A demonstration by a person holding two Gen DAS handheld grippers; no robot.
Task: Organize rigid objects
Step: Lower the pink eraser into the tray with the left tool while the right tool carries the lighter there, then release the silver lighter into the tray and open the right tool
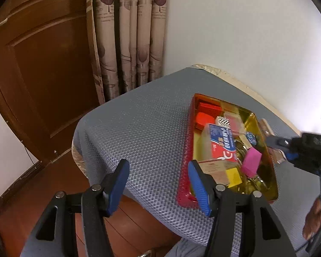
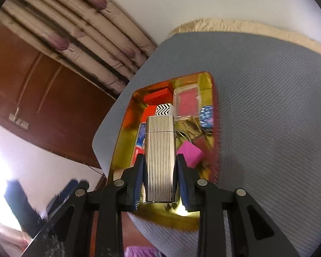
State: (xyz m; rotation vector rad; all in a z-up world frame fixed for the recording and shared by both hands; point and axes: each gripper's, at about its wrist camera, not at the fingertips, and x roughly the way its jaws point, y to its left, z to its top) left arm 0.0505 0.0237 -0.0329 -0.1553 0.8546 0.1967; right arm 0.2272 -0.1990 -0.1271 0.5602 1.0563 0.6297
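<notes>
Right gripper (image 2: pixel 159 184) clamps a ribbed silver lighter (image 2: pixel 159 158) lengthwise, poised over the crowded amber tray (image 2: pixel 122 150), likely for dropping in. Left gripper (image 1: pixel 158 187) gapes about halfway, empty, beside the tray's near edge.

I see a tabletop (image 1: pixel 139 132) covered by a grey, dimpled mat (image 2: pixel 267 107) that hangs over its rounded near corner; a beige cloth edge (image 2: pixel 235 26) shows under the mat along the far side by the wall. The only thing lying directly on the mat is a tray (image 1: pixel 185 180) with red outer walls and a shiny gold inside, set towards the right of the tabletop as my left camera sees it. The tray is crowded with small boxes and blocks. The rest of the mat is bare.
</notes>
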